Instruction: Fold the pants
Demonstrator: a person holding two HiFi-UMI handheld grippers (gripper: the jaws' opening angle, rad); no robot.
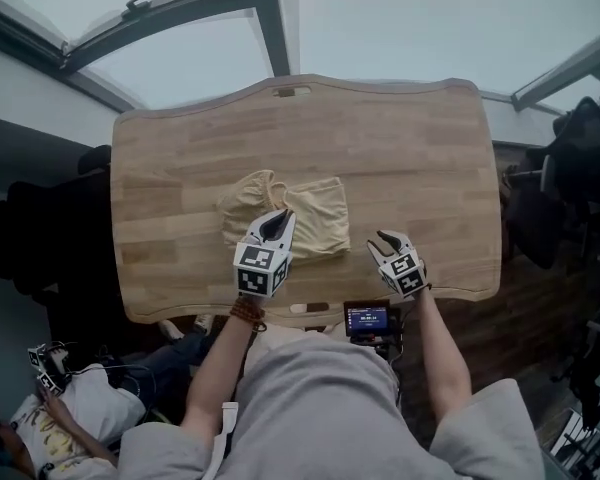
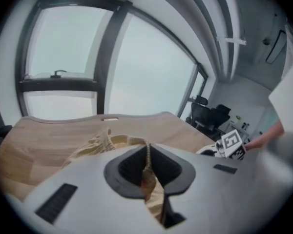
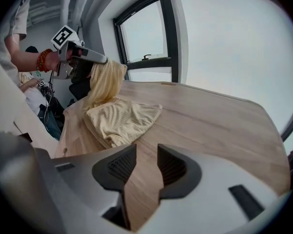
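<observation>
Pale yellow pants [image 1: 315, 218] lie bunched in the near middle of the wooden table [image 1: 410, 158]. My left gripper [image 1: 277, 221] is over their near left part, shut on a fold of the cloth. In the left gripper view the fabric [image 2: 147, 172] is pinched between the jaws. The right gripper view shows that gripper [image 3: 83, 57] holding a hanging strip of the pants [image 3: 107, 79] up, while the rest of the garment [image 3: 119, 118] lies flat. My right gripper [image 1: 382, 238] hovers to the right of the pants, open, with only bare wood between its jaws [image 3: 141, 160].
A small lit screen [image 1: 368, 319] sits at the table's near edge between my arms. Dark chairs [image 1: 40, 228] stand left of the table and dark gear [image 1: 580, 158] at the right. A person [image 1: 60, 418] sits low at the left. Large windows lie beyond the far edge.
</observation>
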